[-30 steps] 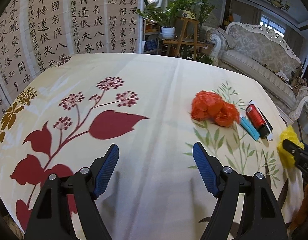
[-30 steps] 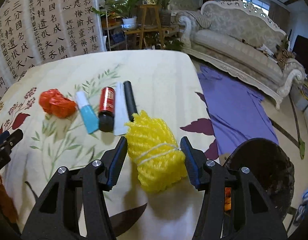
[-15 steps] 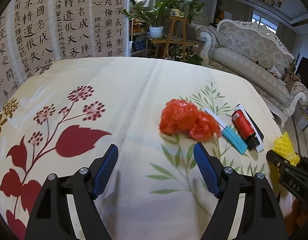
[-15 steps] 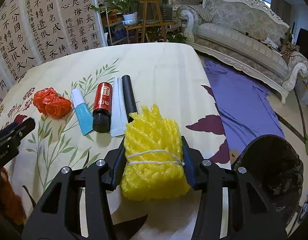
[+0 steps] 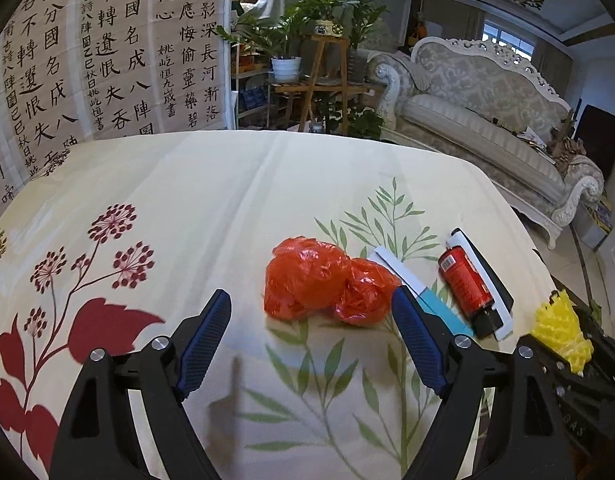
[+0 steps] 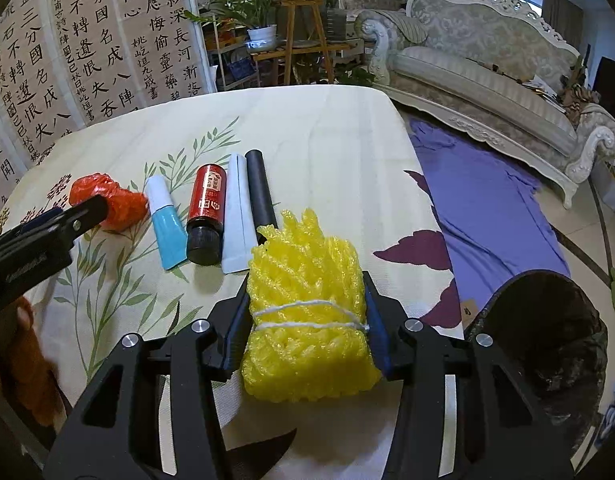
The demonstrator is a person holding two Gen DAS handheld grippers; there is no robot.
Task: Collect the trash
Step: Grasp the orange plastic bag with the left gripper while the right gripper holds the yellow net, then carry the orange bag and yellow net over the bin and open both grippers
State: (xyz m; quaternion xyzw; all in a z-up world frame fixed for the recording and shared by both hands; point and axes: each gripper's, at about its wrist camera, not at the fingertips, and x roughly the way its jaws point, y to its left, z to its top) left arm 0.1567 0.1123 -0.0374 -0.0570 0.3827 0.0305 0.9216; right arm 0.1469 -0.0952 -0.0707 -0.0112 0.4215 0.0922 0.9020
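The yellow foam net (image 6: 307,300) sits clamped between our right gripper (image 6: 305,320) pads, above the near right table edge. We judge it light, soft and springy, so we squeeze its string-tied waist. Left of it, the crumpled red plastic bag (image 5: 325,282) lies just ahead of our left gripper (image 5: 311,334), whose jaws have just been opening with nothing between them; we take its bulge.

— What text can you read from here?

— On the wall scroll (image 5: 107,52) I see big black Chinese calligraphy in columns, for example 三分國, 名成八陣圖, 不轉 and 遺恨失吞.

— And on the table?

— The red bottle (image 6: 206,200) has a label with Chinese characters, but too small; I cannot read them.
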